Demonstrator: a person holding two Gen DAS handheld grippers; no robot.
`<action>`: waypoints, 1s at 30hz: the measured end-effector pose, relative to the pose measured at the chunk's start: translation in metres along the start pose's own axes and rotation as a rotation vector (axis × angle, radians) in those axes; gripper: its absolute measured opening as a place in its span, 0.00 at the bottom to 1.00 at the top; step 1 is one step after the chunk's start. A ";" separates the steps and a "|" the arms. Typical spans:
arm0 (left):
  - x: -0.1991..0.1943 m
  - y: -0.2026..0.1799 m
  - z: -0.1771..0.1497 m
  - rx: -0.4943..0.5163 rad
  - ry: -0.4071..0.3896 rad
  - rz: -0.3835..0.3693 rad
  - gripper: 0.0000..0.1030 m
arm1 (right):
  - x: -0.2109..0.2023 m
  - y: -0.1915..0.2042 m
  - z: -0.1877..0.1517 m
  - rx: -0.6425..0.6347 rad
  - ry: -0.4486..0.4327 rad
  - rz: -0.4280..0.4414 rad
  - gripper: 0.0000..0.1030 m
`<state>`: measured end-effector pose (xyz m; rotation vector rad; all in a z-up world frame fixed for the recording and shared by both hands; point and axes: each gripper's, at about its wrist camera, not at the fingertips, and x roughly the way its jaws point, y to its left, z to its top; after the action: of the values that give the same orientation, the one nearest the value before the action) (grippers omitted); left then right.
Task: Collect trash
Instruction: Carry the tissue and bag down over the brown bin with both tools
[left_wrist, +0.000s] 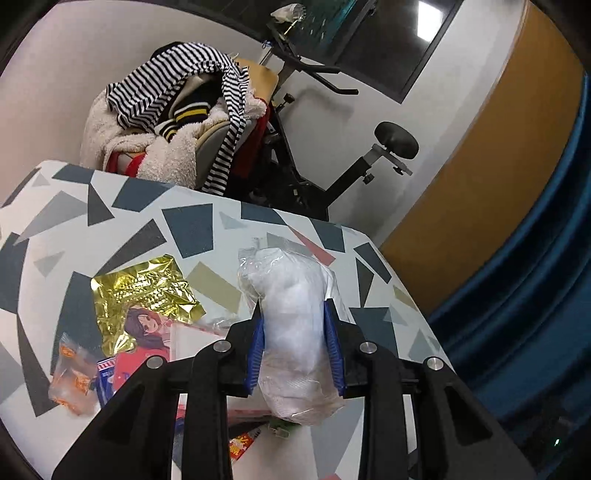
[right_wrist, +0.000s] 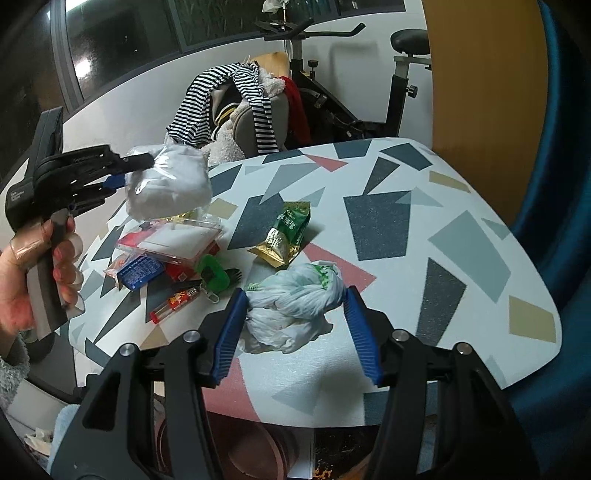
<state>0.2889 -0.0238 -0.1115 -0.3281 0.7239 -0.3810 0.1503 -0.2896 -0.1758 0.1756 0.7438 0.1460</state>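
Note:
My left gripper (left_wrist: 295, 314) is shut on a clear plastic bag of white stuffing (left_wrist: 295, 332) and holds it in the air above the patterned table (left_wrist: 192, 229). The same bag (right_wrist: 168, 181) and left gripper (right_wrist: 127, 171) show at the left of the right wrist view. My right gripper (right_wrist: 295, 299) is open, its blue pads on either side of a crumpled white and green plastic bag (right_wrist: 295, 299) that lies on the table (right_wrist: 461, 258) near the front edge.
Other trash lies on the table: a gold foil wrapper (left_wrist: 144, 291), an orange snack packet (left_wrist: 74, 376), a clear box (right_wrist: 173, 240), a blue card (right_wrist: 140, 273), a green and gold packet (right_wrist: 288, 232), a red lighter (right_wrist: 173, 302). A chair heaped with clothes (right_wrist: 236, 107) and an exercise bike (right_wrist: 332, 92) stand behind.

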 end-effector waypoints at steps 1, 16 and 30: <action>-0.002 0.000 -0.001 0.002 0.001 -0.003 0.29 | -0.001 -0.001 0.000 0.004 -0.001 0.002 0.54; -0.102 -0.015 -0.069 0.151 -0.011 -0.035 0.29 | -0.027 0.037 -0.021 -0.069 -0.014 0.094 0.54; -0.172 0.007 -0.209 0.247 0.087 -0.031 0.29 | -0.043 0.079 -0.085 -0.159 0.018 0.168 0.54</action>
<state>0.0283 0.0258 -0.1625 -0.0897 0.7481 -0.5117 0.0557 -0.2122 -0.1920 0.0850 0.7321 0.3659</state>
